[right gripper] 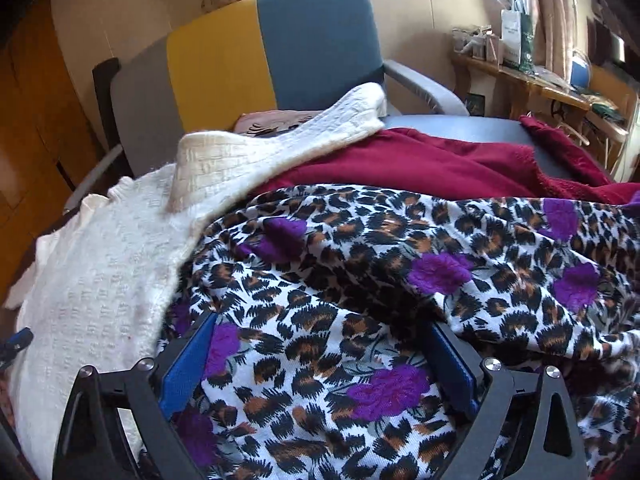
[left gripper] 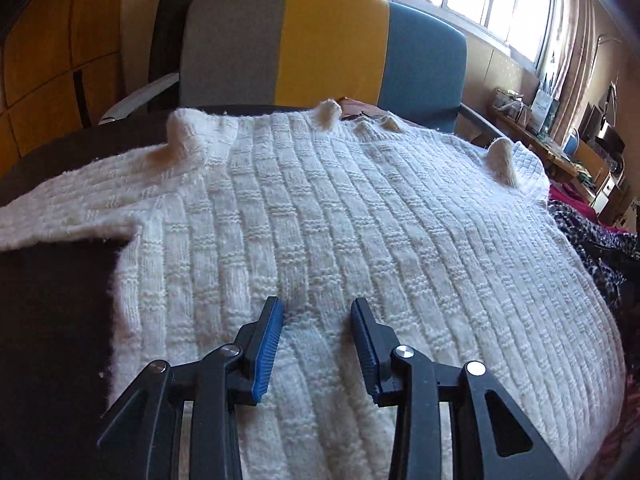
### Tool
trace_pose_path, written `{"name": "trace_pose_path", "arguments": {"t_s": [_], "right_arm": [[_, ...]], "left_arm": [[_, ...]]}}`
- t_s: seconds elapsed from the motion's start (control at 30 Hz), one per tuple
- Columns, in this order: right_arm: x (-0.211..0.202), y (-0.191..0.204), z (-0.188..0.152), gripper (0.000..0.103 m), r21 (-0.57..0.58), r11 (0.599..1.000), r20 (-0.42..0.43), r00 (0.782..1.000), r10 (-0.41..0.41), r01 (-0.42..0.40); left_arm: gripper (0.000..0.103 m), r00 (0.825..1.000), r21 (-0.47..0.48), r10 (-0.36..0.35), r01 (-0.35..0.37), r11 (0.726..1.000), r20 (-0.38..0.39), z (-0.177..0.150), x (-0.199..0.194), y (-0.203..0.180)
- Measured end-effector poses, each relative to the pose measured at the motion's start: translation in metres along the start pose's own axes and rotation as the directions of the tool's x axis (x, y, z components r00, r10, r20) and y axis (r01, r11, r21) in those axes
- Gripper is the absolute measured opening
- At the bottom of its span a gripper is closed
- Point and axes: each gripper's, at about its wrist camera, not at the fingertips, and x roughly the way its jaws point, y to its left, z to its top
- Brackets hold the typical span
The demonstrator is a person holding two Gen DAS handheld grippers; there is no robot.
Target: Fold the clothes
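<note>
A white knitted sweater (left gripper: 320,208) lies spread flat on a dark table (left gripper: 52,320), with one sleeve out to the left. My left gripper (left gripper: 316,308) is open just above its lower middle, holding nothing. In the right wrist view the sweater (right gripper: 100,280) lies at the left, one sleeve folded over toward a dark red garment (right gripper: 420,164). My right gripper (right gripper: 320,328) is open wide, its blue pads sunk into a leopard-print cloth with purple flowers (right gripper: 360,272) that bulges between them.
A chair with grey, yellow and blue back panels (left gripper: 332,48) stands behind the table, also in the right wrist view (right gripper: 312,40). The leopard cloth (left gripper: 592,240) lies at the sweater's right edge. A cluttered wooden shelf (right gripper: 540,80) runs under the window at right.
</note>
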Motion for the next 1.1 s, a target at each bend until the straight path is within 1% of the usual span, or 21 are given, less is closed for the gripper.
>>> {"name": "trace_pose_path", "arguments": {"t_s": [0.07, 0.1, 0.2, 0.3, 0.4, 0.43, 0.47, 0.53, 0.57, 0.6, 0.67, 0.7, 0.77, 0.87, 0.93, 1.0, 1.03, 1.1], "right_arm": [[-0.001, -0.003, 0.0, 0.096, -0.004, 1.0, 0.001, 1.0, -0.019, 0.019], [-0.004, -0.006, -0.001, 0.095, -0.007, 0.999, 0.0, 0.999, -0.034, 0.034], [-0.007, -0.025, -0.003, 0.095, 0.016, 0.998, 0.001, 0.998, -0.068, 0.068], [-0.01, -0.04, -0.003, 0.095, 0.044, 0.994, 0.003, 0.995, -0.095, 0.095], [-0.009, -0.044, -0.004, 0.096, 0.049, 0.992, -0.004, 0.993, -0.117, 0.117], [-0.011, -0.044, -0.004, 0.096, 0.045, 0.991, -0.007, 0.992, -0.124, 0.124], [-0.011, -0.042, -0.002, 0.096, 0.037, 0.989, -0.012, 0.99, -0.14, 0.14], [-0.016, -0.027, 0.005, 0.097, -0.002, 0.981, 0.022, 0.981, -0.192, 0.192], [-0.02, -0.018, 0.008, 0.097, -0.022, 0.975, 0.043, 0.975, -0.218, 0.219], [-0.025, -0.004, 0.014, 0.098, -0.048, 0.977, 0.079, 0.976, -0.204, 0.208], [-0.028, 0.04, 0.033, 0.1, -0.127, 0.985, 0.135, 0.986, -0.096, 0.114], [-0.026, 0.062, 0.041, 0.1, -0.168, 0.984, 0.142, 0.989, -0.036, 0.06], [-0.013, 0.111, 0.053, 0.1, -0.249, 0.967, 0.123, 0.989, 0.078, -0.045], [0.02, 0.184, 0.064, 0.1, -0.339, 0.922, 0.047, 0.975, 0.216, -0.187], [0.047, 0.225, 0.065, 0.1, -0.379, 0.896, -0.003, 0.968, 0.249, -0.232], [0.071, 0.255, 0.056, 0.1, -0.38, 0.889, -0.053, 0.965, 0.255, -0.256], [0.08, 0.265, 0.051, 0.1, -0.375, 0.892, -0.07, 0.967, 0.244, -0.252], [0.098, 0.269, 0.038, 0.101, -0.353, 0.911, -0.115, 0.976, 0.184, -0.214]], "left_arm": [[0.038, 0.999, 0.043, 0.032, -0.032, 0.999, 0.003, -0.003, 0.006, 0.0], [0.04, 0.999, 0.052, 0.045, -0.046, 0.998, 0.004, -0.004, 0.006, 0.001], [0.043, 0.997, 0.033, 0.078, -0.078, 0.996, -0.002, -0.003, 0.0, 0.011], [0.045, 0.993, 0.038, 0.122, -0.121, 0.992, -0.001, -0.006, -0.005, 0.018], [0.045, 0.989, -0.005, 0.144, -0.145, 0.989, -0.019, 0.003, -0.008, 0.025], [0.045, 0.987, -0.022, 0.159, -0.159, 0.987, -0.009, 0.009, -0.01, 0.026], [0.045, 0.987, -0.049, 0.159, -0.158, 0.986, 0.016, 0.016, -0.013, 0.028], [0.045, 0.986, -0.107, 0.154, -0.146, 0.983, 0.068, 0.03, -0.018, 0.032], [0.045, 0.985, -0.127, 0.157, -0.147, 0.981, 0.076, 0.037, -0.018, 0.033], [0.045, 0.984, -0.145, 0.161, -0.148, 0.978, 0.08, 0.044, -0.016, 0.035], [0.045, 0.982, -0.169, 0.169, -0.153, 0.974, 0.085, 0.058, -0.01, 0.036], [0.045, 0.98, -0.163, 0.179, -0.164, 0.973, 0.087, 0.063, -0.006, 0.035], [0.045, 0.975, -0.146, 0.205, -0.192, 0.971, 0.081, 0.072, 0.004, 0.033], [0.045, 0.974, -0.135, 0.22, -0.212, 0.968, 0.052, 0.077, 0.017, 0.036], [0.045, 0.975, -0.127, 0.223, -0.219, 0.968, 0.023, 0.081, 0.03, 0.037], [0.045, 0.976, -0.121, 0.215, -0.216, 0.969, -0.022, 0.085, 0.045, 0.04], [0.046, 0.977, -0.122, 0.21, -0.213, 0.969, -0.037, 0.087, 0.051, 0.041], [0.051, 0.979, -0.129, 0.199, -0.202, 0.971, -0.037, 0.092, 0.058, 0.045]]}}
